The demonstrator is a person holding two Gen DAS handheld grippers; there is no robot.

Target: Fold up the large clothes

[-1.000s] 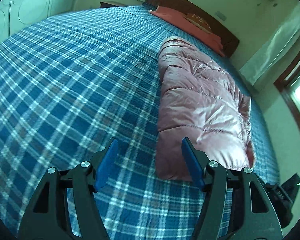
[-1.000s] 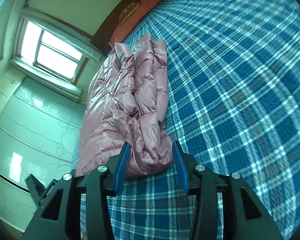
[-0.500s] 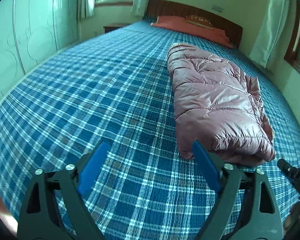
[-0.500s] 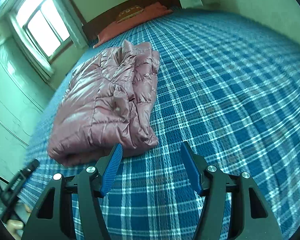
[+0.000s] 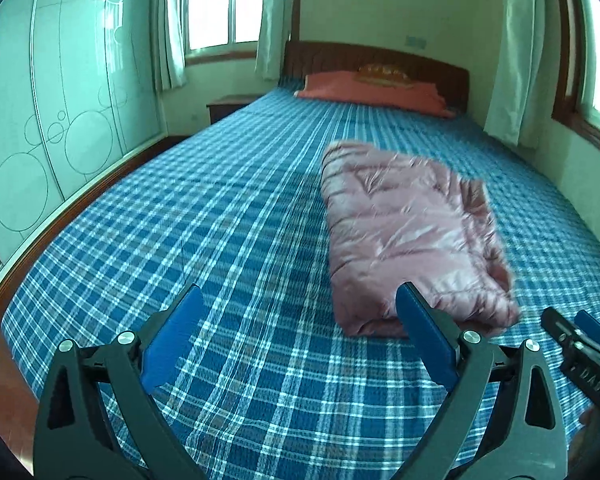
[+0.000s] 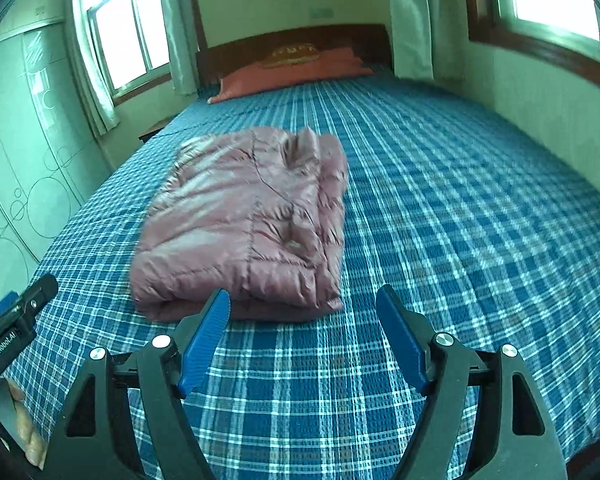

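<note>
A pink puffer jacket (image 5: 408, 236) (image 6: 248, 228) lies folded into a thick rectangle on the blue plaid bed (image 5: 220, 220) (image 6: 440, 200). My left gripper (image 5: 300, 296) hovers above the bed's near end, left of the jacket, jaws still opening, with nothing between them. My right gripper (image 6: 302, 300) hangs just in front of the jacket's near right corner, jaws also opening, holding nothing. Each view catches the other gripper at its edge: the right one (image 5: 580, 344), the left one (image 6: 16, 316).
An orange pillow (image 5: 372, 92) (image 6: 292, 68) lies against the dark wooden headboard (image 5: 380, 60). A glass-fronted wardrobe (image 5: 40, 120) runs along the left of the bed. Windows with pale curtains (image 5: 512, 52) stand behind and to the right. A nightstand (image 5: 232, 106) sits by the headboard.
Both grippers let go of the jacket, opened wide, pulled back and rose. The views levelled out, so the whole bed and headboard now show.
</note>
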